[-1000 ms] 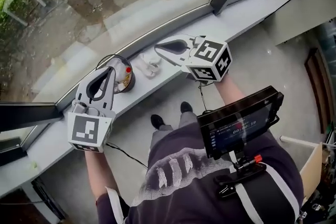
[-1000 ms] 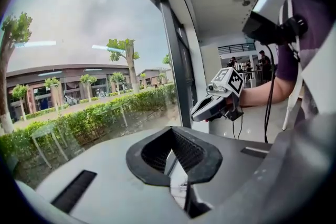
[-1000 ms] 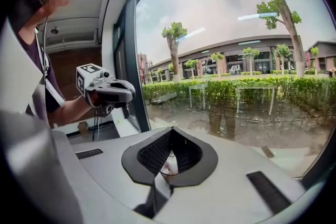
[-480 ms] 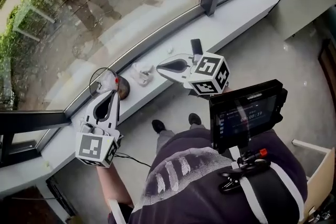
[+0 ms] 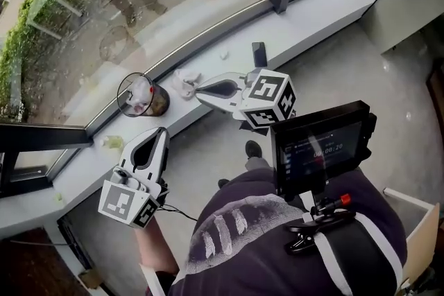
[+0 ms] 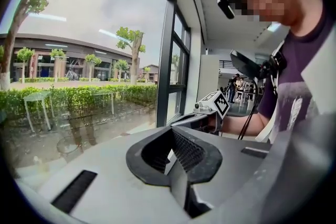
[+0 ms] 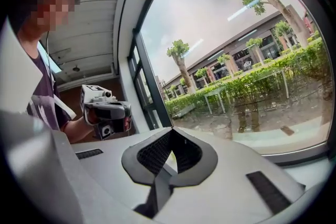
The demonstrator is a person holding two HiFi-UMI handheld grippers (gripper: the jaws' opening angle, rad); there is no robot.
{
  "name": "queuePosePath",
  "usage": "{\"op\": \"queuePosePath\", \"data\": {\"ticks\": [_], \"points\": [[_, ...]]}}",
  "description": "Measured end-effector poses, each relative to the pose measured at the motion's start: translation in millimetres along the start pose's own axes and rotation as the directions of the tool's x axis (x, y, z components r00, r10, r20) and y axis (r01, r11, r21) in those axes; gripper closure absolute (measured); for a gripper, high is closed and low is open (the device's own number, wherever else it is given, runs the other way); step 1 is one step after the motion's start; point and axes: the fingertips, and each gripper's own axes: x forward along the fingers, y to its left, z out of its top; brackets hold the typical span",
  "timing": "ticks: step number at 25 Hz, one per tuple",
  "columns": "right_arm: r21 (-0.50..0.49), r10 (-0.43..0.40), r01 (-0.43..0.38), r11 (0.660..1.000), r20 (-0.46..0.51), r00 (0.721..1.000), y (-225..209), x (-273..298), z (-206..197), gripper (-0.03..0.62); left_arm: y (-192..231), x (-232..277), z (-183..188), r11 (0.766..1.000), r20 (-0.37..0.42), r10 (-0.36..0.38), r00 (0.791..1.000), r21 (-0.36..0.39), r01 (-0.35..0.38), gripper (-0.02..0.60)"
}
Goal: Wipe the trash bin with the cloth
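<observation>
A small black mesh trash bin with litter inside stands on the grey window sill. A crumpled white cloth lies on the sill just right of the bin. My right gripper is shut and empty, and its tip is right beside the cloth's right edge. My left gripper is also shut and empty. It hangs below the bin, in front of the sill's front edge. Each gripper view looks out the window past its own shut jaws, and neither shows the bin or the cloth.
A dark flat object and a small white scrap lie farther right on the sill, and a greenish scrap lies at its left. A monitor hangs at the person's chest. Window glass rises just behind the sill.
My left gripper has drawn back from the bin toward the person and now sits off the sill. My right gripper's tip has come down next to the cloth.
</observation>
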Motion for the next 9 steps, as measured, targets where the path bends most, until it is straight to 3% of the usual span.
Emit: {"op": "queuePosePath", "data": {"ticks": [9], "points": [[0.175,-0.02,0.022,0.984,-0.013,1.0,79,59,-50,0.595,-15,-98,-68,0.998,-0.028,-0.056,0.998,-0.043,0.055,0.583]]}}
